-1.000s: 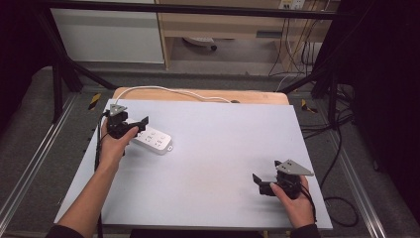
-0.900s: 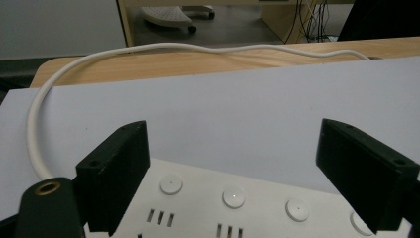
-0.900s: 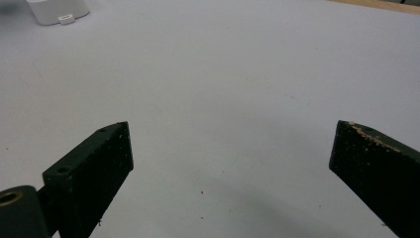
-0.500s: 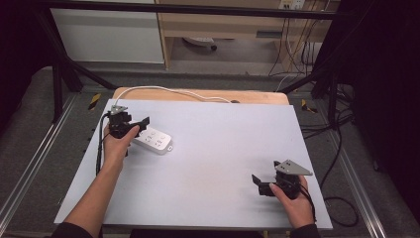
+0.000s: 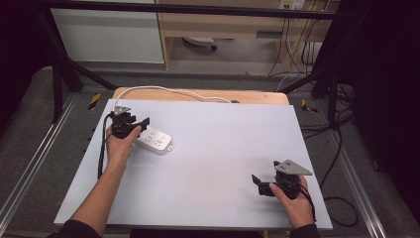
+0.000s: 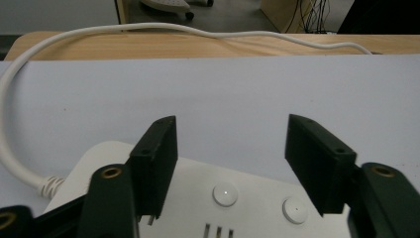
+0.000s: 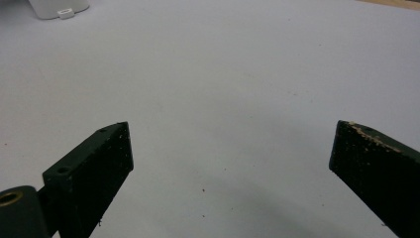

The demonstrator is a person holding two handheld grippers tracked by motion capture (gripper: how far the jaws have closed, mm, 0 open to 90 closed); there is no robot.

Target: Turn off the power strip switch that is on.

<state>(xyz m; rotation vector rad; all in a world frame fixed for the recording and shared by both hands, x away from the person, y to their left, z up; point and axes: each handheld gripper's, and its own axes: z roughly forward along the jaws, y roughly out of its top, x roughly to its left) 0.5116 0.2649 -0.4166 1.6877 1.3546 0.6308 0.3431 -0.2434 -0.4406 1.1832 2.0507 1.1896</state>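
Barely anything moves: left tool (image 6: 230,148) stays spread over the power strip (image 5: 157,140) at ten o'clock, right tool (image 7: 230,163) spread at five.

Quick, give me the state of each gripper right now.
Left gripper: open, jaws poised over the white power strip, not clamped on it.
Right gripper: open, holding nothing, over the bare grey table.

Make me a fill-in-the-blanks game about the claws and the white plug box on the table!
1. The left claw hovers over the white power strip with its jaws ____.
2. The strip's cord is coloured ____.
3. The right claw has only the bare ____ between its jaws.

Missing words: open; white; table
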